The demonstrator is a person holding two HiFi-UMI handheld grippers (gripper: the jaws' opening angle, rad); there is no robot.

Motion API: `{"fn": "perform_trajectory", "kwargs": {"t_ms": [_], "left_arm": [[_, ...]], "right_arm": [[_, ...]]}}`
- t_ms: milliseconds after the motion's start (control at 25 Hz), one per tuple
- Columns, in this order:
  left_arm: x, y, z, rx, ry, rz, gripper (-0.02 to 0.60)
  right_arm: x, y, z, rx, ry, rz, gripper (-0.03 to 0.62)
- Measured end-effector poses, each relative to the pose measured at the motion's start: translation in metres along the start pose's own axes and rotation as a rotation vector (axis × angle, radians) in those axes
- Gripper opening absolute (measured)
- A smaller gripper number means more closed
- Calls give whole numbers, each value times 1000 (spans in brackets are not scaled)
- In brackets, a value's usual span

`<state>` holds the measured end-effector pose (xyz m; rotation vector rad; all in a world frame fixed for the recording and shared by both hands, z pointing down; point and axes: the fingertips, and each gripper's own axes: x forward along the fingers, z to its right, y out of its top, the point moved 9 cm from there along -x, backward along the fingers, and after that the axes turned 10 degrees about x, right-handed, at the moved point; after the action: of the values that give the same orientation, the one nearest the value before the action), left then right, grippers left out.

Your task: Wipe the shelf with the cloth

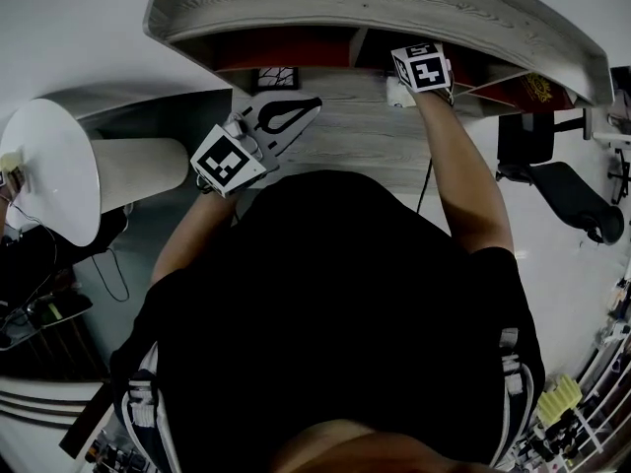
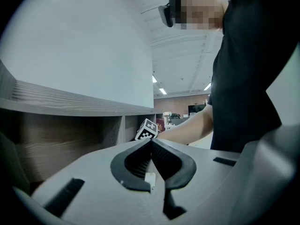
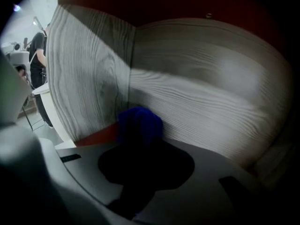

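Note:
The wooden shelf (image 1: 375, 3) has open compartments with red back panels. Reaching into one right-hand compartment, my right gripper (image 1: 424, 67) shows only its marker cube, its jaws hidden under the shelf top. In the right gripper view the right gripper (image 3: 140, 139) is shut on a bunched blue cloth (image 3: 139, 122), which touches the grained shelf wall (image 3: 201, 83) near a corner. My left gripper (image 1: 301, 106) hangs in front of the shelf over the wooden board (image 1: 365, 141), its jaws shut with nothing between them (image 2: 151, 142). The left gripper view also catches the right gripper's cube (image 2: 147, 129).
A white round table (image 1: 49, 166) stands at the left with a cable on the floor below it. A black chair (image 1: 577, 195) is at the right. A red printed item (image 1: 532, 89) lies in the far right compartment. A dark patterned object (image 1: 276, 75) sits in a left compartment.

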<state>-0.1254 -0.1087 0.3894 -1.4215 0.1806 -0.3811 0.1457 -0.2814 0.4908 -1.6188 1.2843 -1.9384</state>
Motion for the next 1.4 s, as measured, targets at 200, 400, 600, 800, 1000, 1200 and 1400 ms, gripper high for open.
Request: {"fn": "perform_trajectory", "kwargs": {"t_ms": [200, 400, 600, 800, 1000, 1200, 1400], "left_arm": [[5, 2, 1, 4, -29, 10, 17], [6, 3, -1, 4, -36, 8, 17], [9, 1, -1, 7, -44, 7, 17], [9, 1, 0, 1, -45, 10, 17], [5, -1, -1, 10, -34, 11, 17], [4, -3, -1, 17, -33, 10, 17], [3, -1, 0, -4, -21, 6, 17]], "right_arm": [[-19, -10, 29, 14, -71, -7, 74], [-31, -20, 55, 61, -132, -13, 74], [-38, -25, 74, 103, -182, -12, 74], [-43, -29, 83, 125, -210, -14, 74], [-47, -34, 92, 142, -232, -20, 74], [-49, -38, 98, 169, -232, -14, 74], [-49, -39, 98, 171, -236, -14, 74]]}}
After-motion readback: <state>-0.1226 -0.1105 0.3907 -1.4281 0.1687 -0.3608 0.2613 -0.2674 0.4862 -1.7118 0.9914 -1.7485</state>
